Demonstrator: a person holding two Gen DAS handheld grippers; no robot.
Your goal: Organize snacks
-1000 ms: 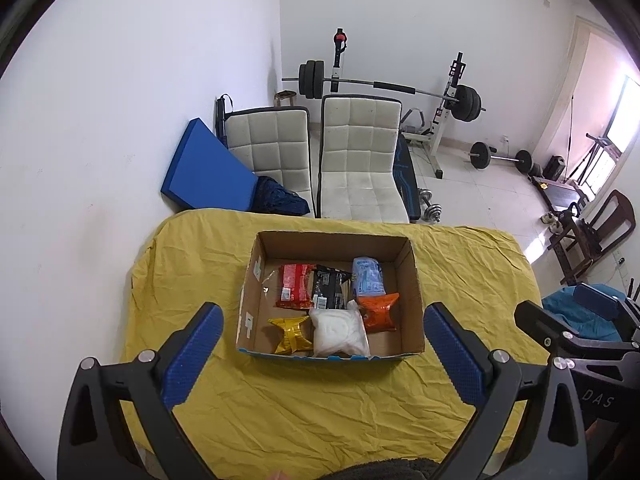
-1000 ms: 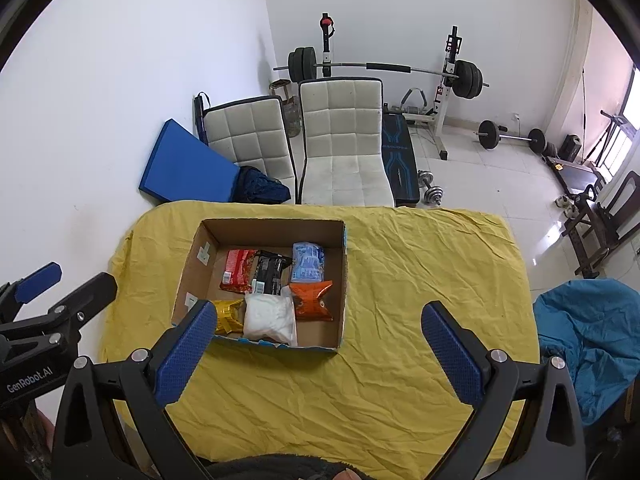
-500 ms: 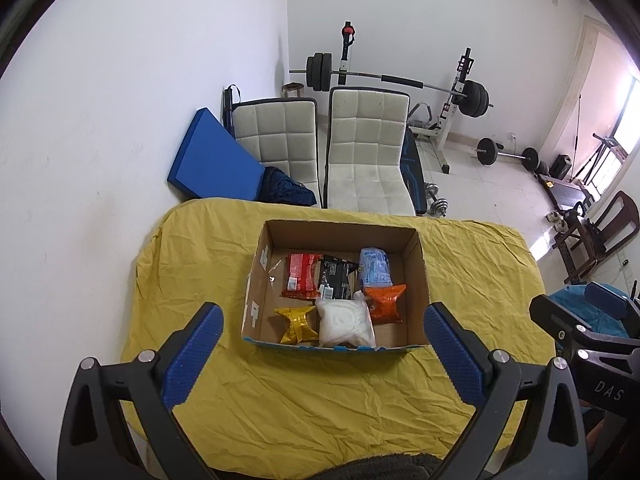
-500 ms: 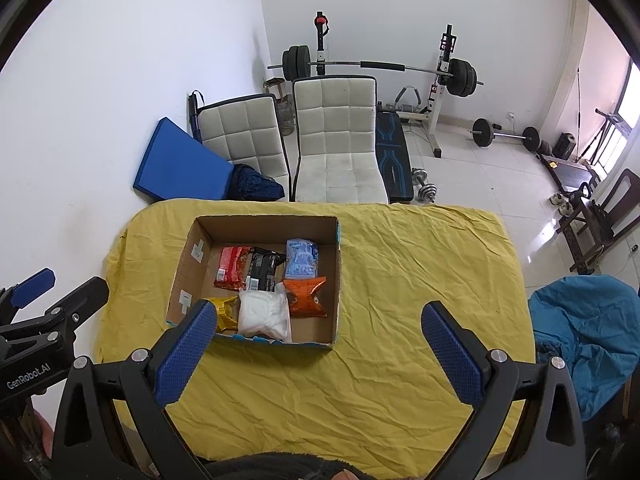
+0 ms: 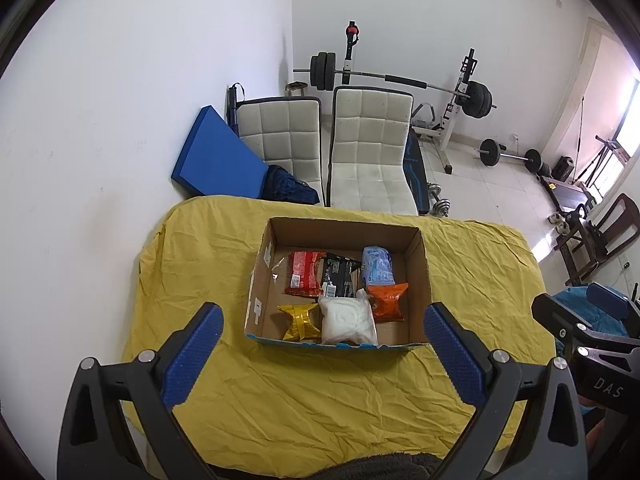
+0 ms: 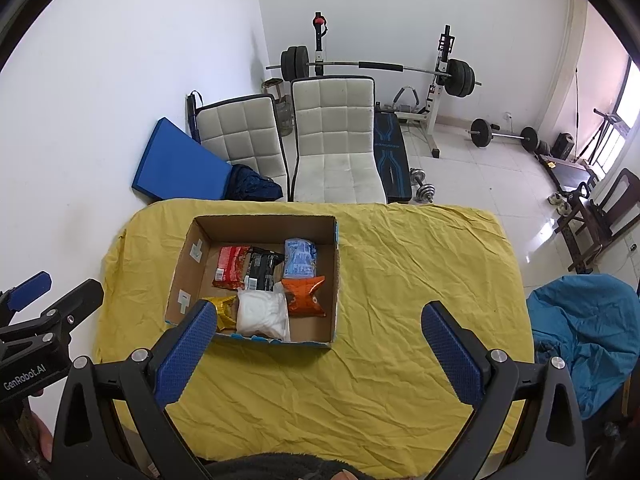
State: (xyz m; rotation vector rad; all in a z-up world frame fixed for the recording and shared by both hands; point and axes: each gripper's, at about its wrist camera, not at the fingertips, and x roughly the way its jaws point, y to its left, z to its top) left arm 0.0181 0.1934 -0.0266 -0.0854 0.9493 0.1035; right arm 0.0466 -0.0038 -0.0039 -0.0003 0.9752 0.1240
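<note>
Six bright snack packets, maybe overlapping, fill a cardboard box

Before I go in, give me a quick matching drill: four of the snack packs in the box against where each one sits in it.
Things:
1. gold pack
2. light blue pack
3. orange pack
4. red pack

Places in the cardboard box:
A. far row, left
B. near row, right
C. near row, left
D. far row, right

Pairs: 1-C, 2-D, 3-B, 4-A
</note>
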